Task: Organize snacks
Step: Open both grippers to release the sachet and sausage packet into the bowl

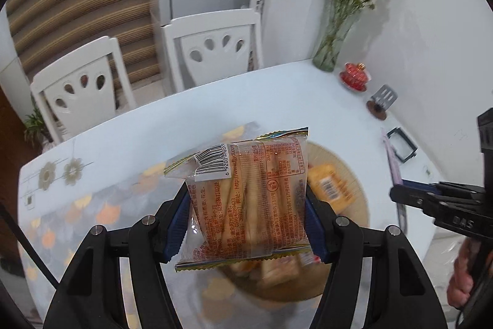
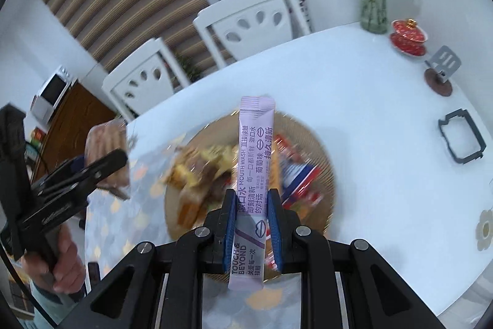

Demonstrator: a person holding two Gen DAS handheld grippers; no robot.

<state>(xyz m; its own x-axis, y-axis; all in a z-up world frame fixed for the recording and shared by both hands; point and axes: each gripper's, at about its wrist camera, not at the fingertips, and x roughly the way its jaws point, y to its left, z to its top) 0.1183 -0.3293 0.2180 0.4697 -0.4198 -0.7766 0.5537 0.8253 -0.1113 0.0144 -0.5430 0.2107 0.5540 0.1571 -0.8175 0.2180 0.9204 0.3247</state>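
Observation:
My left gripper [image 1: 246,205] is shut on a clear biscuit packet [image 1: 249,199] with orange print and a barcode, held above a round tan plate [image 1: 351,171] of mixed snacks. My right gripper [image 2: 252,205] is shut on a slim purple mouthwash sachet [image 2: 254,150] that stands upright between the blue pads, over the same tan plate [image 2: 320,144]. In the right wrist view the left gripper [image 2: 101,165] shows at the left with the biscuit packet [image 2: 106,141], held by a hand [image 2: 64,264]. In the left wrist view the right gripper [image 1: 397,193] enters from the right with the purple sachet [image 1: 393,162] seen edge-on.
The white table [image 2: 369,119] carries a patterned mat [image 1: 92,205], a glass vase of dried flowers [image 1: 332,45], a red lidded cup [image 1: 354,76], a small metal stand [image 1: 382,100] and a dark open frame [image 2: 462,137]. Two white chairs [image 1: 212,48] stand behind the table.

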